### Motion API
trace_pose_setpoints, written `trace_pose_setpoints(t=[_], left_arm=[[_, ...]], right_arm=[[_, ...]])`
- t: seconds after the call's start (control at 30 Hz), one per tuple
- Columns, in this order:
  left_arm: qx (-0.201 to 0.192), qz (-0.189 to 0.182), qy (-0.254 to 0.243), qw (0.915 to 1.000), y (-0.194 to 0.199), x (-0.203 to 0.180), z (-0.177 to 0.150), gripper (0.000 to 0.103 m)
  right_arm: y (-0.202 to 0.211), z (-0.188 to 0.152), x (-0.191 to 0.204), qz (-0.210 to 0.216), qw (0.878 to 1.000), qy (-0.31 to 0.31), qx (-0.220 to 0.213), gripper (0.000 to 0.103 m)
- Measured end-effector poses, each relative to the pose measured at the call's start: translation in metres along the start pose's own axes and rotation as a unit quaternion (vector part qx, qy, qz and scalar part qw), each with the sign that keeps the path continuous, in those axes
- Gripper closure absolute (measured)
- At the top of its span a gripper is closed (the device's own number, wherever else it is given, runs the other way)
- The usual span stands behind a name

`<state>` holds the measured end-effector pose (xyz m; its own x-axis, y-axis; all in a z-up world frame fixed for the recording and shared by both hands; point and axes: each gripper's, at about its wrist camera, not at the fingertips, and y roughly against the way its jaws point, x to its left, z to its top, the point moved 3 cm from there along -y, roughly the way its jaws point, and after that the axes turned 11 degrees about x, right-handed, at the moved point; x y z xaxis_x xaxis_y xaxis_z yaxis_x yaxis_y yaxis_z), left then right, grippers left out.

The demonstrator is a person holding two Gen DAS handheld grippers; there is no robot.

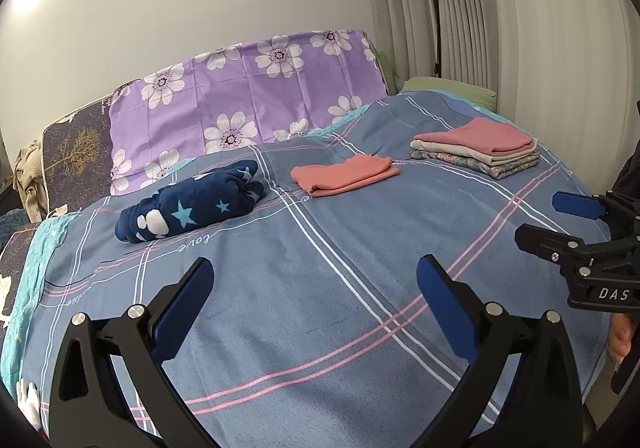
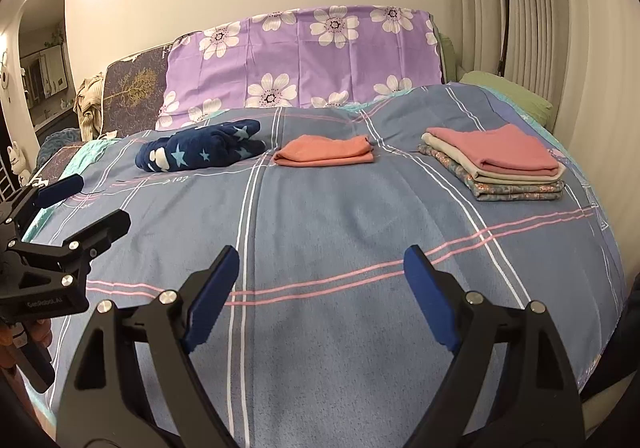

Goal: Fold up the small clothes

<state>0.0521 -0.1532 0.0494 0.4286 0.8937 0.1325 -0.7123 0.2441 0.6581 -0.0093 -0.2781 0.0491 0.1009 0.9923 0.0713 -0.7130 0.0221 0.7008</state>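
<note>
You hold both grippers low over the bedspread, left gripper and right gripper jaws spread, empty. Navy star garment lies bundled far left, probably next; orange piece and stack already folded.

The bedspread is blue-grey, checked with white and pink lines. The blanket is navy with pale stars. One folded cloth is coral. The pillow cover is purple with white flowers.
</note>
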Motion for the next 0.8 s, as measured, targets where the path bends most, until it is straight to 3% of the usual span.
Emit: trace_pose_setpoints(t=[0.8], left_arm=[[0.022,-0.015,-0.020,0.9994,-0.010,-0.013,-0.008,0.001]], right_arm=[[-0.006,0.000,0.002,-0.004,1.000,0.006,0.009,0.016]])
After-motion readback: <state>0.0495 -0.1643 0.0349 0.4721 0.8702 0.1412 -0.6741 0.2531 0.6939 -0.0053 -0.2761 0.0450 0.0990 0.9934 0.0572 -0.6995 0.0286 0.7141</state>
